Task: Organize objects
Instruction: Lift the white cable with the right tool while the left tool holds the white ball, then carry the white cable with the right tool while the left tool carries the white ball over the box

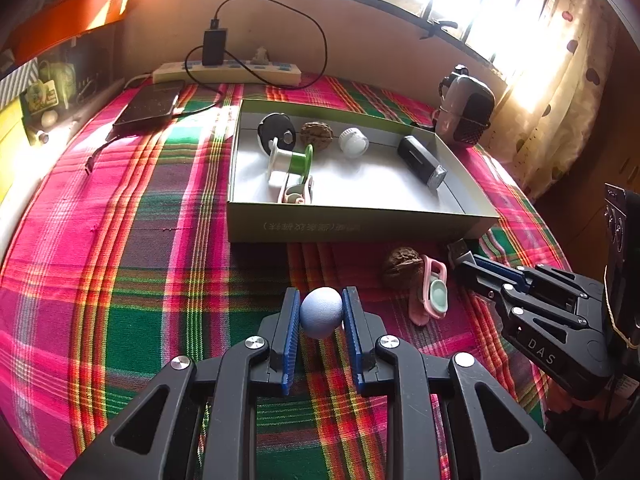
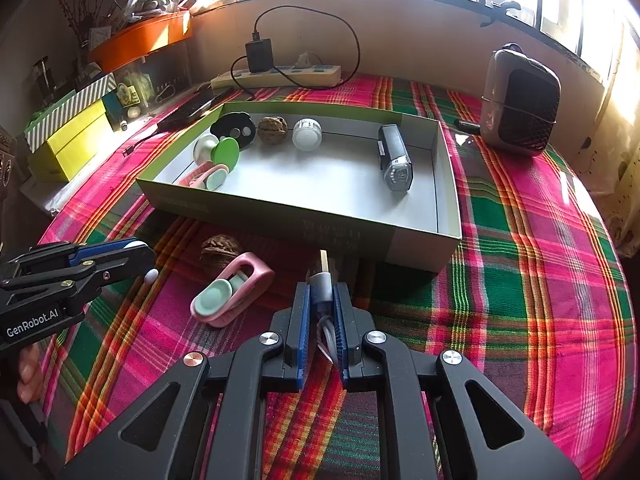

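At the bottom centre of the left wrist view, a pale blue egg [image 1: 321, 312] is clamped between the blue pads of the left claw [image 1: 321, 314], above the plaid cloth [image 1: 120, 280]. At the bottom centre of the right wrist view, a USB plug with its cable [image 2: 321, 288] is pinched in the nearly closed right claw [image 2: 322, 300], the metal tip pointing toward the box.

Just beyond, left of centre in the right wrist view, a pink and mint clip [image 2: 230, 294] is seen lying on the cloth, touching a walnut [image 2: 220, 250] behind it.

Further back, an open cardboard box [image 2: 280, 210] fills the middle of both views. Inside it, a second pink clip [image 2: 208, 176], a green-ended spool [image 2: 218, 150], a black disc [image 2: 236, 126], another walnut [image 2: 273, 129], a white cap [image 2: 307, 134] and a black bike light [image 2: 394, 158] are seen.

At the upper right, a small grey heater [image 2: 520, 102] stands beside the box. At the upper centre, a power strip [image 2: 276, 74] with a black charger is placed against the wall.
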Demonstrator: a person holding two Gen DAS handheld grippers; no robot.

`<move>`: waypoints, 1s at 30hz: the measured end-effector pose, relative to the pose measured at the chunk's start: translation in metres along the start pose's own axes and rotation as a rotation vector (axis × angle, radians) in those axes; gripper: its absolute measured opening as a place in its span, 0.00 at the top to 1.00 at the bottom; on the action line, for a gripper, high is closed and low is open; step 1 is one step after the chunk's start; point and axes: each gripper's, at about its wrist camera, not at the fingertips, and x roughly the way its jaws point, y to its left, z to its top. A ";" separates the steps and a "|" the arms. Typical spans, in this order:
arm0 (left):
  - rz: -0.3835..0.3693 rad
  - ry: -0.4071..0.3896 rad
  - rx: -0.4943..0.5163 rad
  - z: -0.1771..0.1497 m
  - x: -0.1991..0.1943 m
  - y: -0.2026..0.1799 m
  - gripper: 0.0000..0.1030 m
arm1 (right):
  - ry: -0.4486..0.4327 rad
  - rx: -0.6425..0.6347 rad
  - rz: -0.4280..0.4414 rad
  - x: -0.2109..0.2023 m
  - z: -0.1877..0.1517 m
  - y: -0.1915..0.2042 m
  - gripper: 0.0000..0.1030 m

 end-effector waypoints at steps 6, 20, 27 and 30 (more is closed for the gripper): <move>0.005 -0.019 0.014 0.006 -0.006 -0.004 0.81 | -0.020 0.008 0.011 -0.009 0.002 -0.002 0.88; 0.002 -0.062 0.037 0.032 -0.011 -0.014 0.81 | -0.074 0.025 0.017 -0.025 0.018 -0.012 0.88; 0.006 -0.069 0.054 0.051 -0.003 -0.016 0.81 | -0.091 0.022 0.008 -0.025 0.032 -0.018 0.88; 0.015 -0.072 0.065 0.060 0.002 -0.018 0.81 | -0.092 0.024 0.012 -0.022 0.038 -0.021 0.88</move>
